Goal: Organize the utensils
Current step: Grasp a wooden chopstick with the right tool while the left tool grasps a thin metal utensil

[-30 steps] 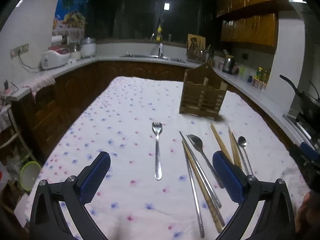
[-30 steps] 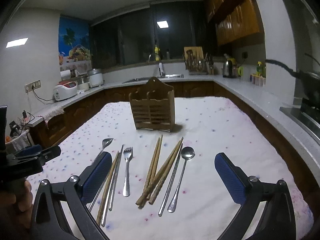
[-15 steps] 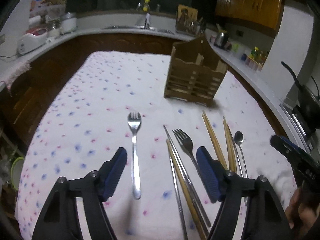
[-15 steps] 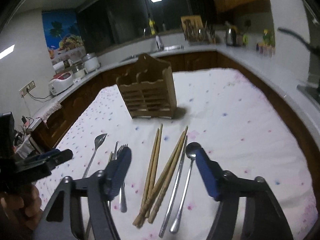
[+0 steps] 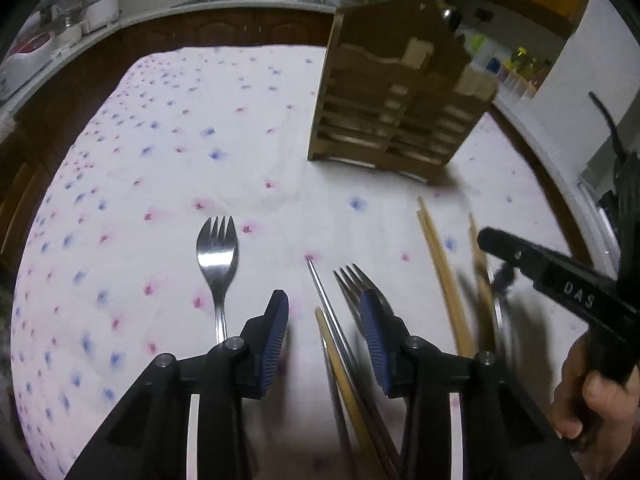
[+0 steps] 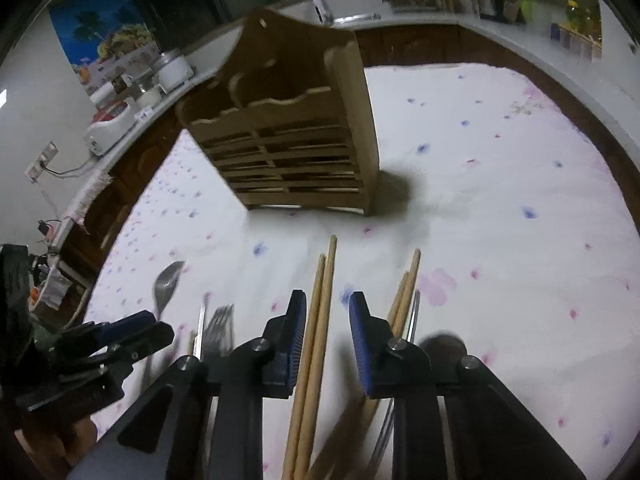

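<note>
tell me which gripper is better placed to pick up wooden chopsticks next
Right. The right gripper, its jaws just closing, already straddles a wooden chopstick pair; the left gripper straddles metal chopsticks.

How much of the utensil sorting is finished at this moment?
Nothing is sorted yet: no utensil shows in the wooden holder. In hand: the right gripper has been closing around two wooden chopsticks, the left gripper around mixed chopsticks, neither gripped. The forks and spoon remain.
</note>
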Demonstrator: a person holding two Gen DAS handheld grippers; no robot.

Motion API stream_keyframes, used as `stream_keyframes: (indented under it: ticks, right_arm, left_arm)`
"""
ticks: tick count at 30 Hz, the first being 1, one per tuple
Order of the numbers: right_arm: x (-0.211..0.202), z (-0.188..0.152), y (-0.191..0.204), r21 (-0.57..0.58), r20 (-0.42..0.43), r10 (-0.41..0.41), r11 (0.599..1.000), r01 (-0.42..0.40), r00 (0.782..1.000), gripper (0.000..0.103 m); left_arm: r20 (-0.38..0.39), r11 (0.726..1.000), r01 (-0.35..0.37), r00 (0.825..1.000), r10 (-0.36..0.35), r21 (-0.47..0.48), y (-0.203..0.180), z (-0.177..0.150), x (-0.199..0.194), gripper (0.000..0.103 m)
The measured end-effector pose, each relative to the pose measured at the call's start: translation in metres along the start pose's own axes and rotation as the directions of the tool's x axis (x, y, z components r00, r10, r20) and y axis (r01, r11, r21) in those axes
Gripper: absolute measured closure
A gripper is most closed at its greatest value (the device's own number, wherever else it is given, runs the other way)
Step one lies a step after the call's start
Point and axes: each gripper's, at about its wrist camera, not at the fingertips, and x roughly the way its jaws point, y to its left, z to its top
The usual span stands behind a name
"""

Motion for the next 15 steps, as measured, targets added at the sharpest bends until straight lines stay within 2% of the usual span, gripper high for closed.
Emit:
stream_keyframes:
  ticks: [5,9,15]
  right_arm:
    - [0.029,0.014,-0.001,-0.009,-0.053,-0.002,1.0,0.001,0.999,0.084]
    - [0.047,0.019,-0.003,-0.015,-0.088,-0.016,1.0,0.015,0.996,0.087]
    - [0.057,0.02,0.003,-0.057,-0.104,-0.045,0.998,0.039,0.994,0.089]
  left_arm:
    - [-0.059,1.0,0.004,0.998,-0.005,-0.006,0.0,0.012,0.033,0.072]
    - [-0.094,1.0,0.007,0.996,-0.007,-0.001,0.0,0.017,0.05,0.083]
    - [-0.105,1.0,0.014,0.994,-0.012,0.015,-0.003,0.023,0.064,0.085]
